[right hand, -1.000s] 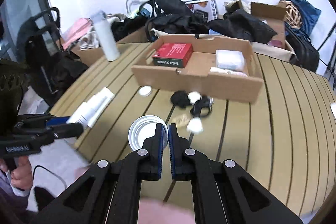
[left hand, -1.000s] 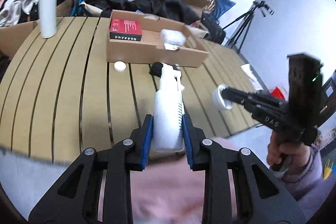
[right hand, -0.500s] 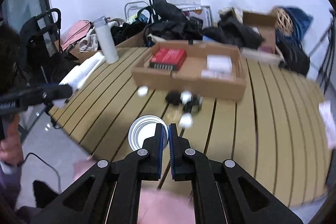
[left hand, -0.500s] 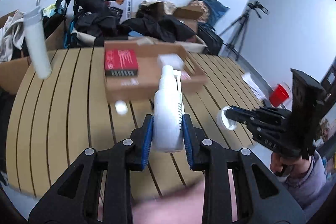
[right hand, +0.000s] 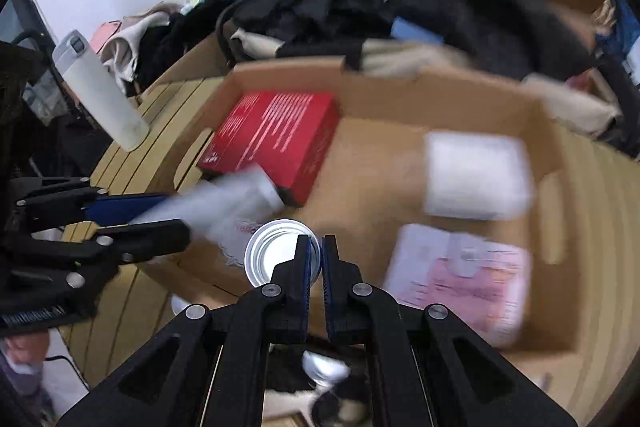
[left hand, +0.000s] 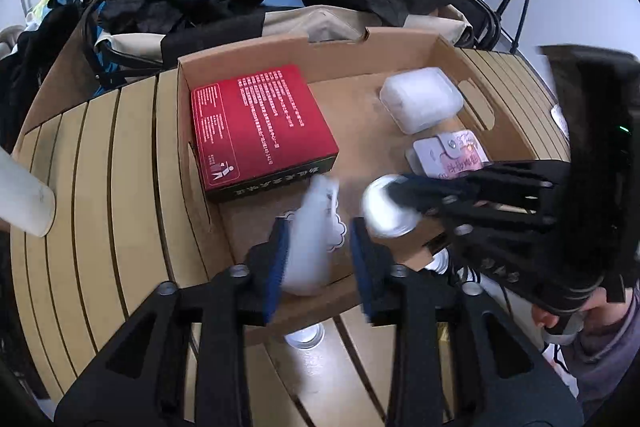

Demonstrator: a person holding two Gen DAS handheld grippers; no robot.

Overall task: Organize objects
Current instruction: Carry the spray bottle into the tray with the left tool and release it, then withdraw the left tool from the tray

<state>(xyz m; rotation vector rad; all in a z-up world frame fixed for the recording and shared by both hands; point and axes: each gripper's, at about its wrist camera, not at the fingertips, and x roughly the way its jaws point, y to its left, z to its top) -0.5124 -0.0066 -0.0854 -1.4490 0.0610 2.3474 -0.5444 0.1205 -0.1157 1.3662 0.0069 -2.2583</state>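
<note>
My left gripper (left hand: 318, 259) has its jaws spread, and the white spray bottle (left hand: 314, 239) is blurred between them, leaning against the left pad, over the front of the cardboard box (left hand: 256, 51). In the right wrist view the bottle (right hand: 224, 203) points into the box beside the left gripper (right hand: 132, 215). My right gripper (right hand: 315, 259) is shut on the rim of a white round lid (right hand: 272, 255), held over the box front; it also shows in the left wrist view (left hand: 386, 207).
The box holds a red box (left hand: 256, 127), a white wrapped pack (left hand: 420, 99) and a pink-white pouch (left hand: 452, 155). A white tumbler (right hand: 100, 91) stands left of the box. Small caps (left hand: 304, 335) and black items (right hand: 340, 403) lie on the slatted table (left hand: 100, 187).
Both grippers moved forward over the cardboard box. The left jaws have spread and the spray bottle is slipping loose between them. The right gripper still holds the lid.
</note>
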